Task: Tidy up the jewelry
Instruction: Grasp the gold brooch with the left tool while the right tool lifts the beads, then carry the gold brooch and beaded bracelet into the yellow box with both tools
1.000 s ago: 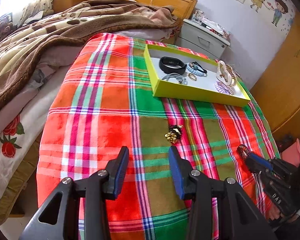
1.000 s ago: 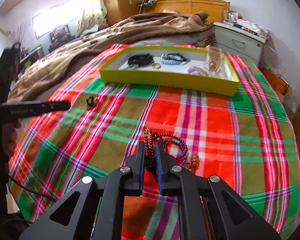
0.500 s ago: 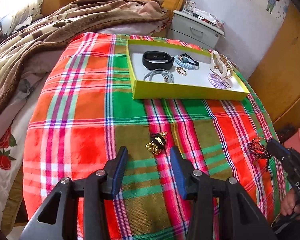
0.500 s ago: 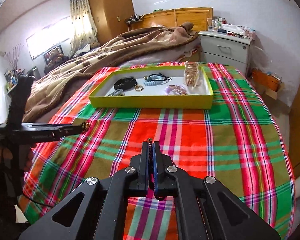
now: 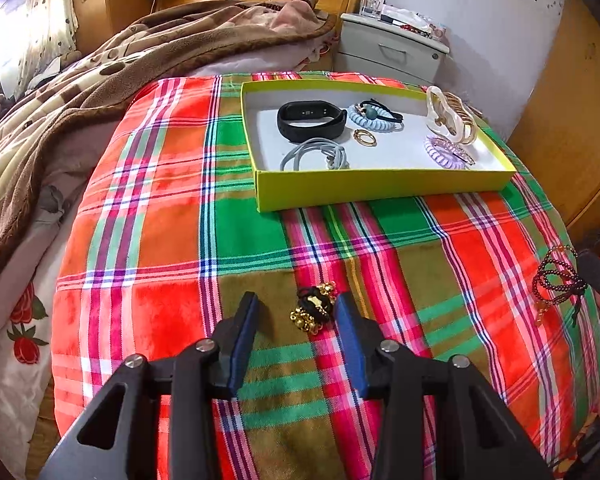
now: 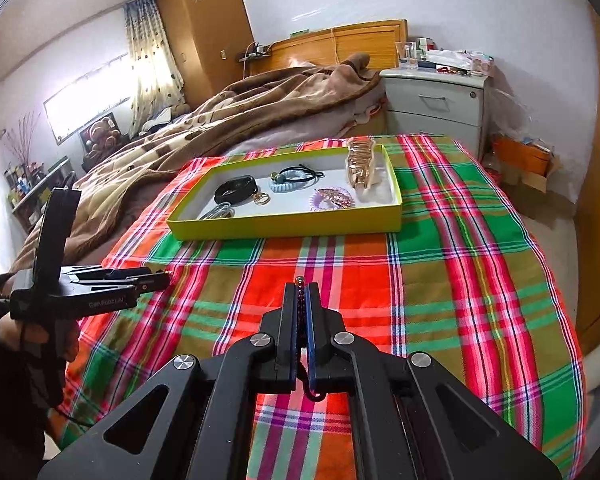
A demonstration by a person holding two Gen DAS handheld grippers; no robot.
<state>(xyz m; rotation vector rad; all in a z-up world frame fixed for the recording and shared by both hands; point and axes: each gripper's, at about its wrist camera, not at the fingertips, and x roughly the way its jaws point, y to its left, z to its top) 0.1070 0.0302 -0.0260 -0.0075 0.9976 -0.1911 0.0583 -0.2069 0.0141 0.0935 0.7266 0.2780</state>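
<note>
on the left, the left gripper [image 5: 296, 312] is held wide apart just over the plaid cloth [image 5: 172, 248], and a gold-and-black trinket [image 5: 314, 309] lies between its fingers, not yet gripped. in the middle, the yellow tray [image 5: 380, 190] is seen to hold a black band, rings, coiled ties and a clip, so most of the sorting appears done. on the right, a bead bracelet [image 6: 300, 304] is pinched in the closed right gripper [image 6: 300, 300], lifted, well short of the tray.
</note>
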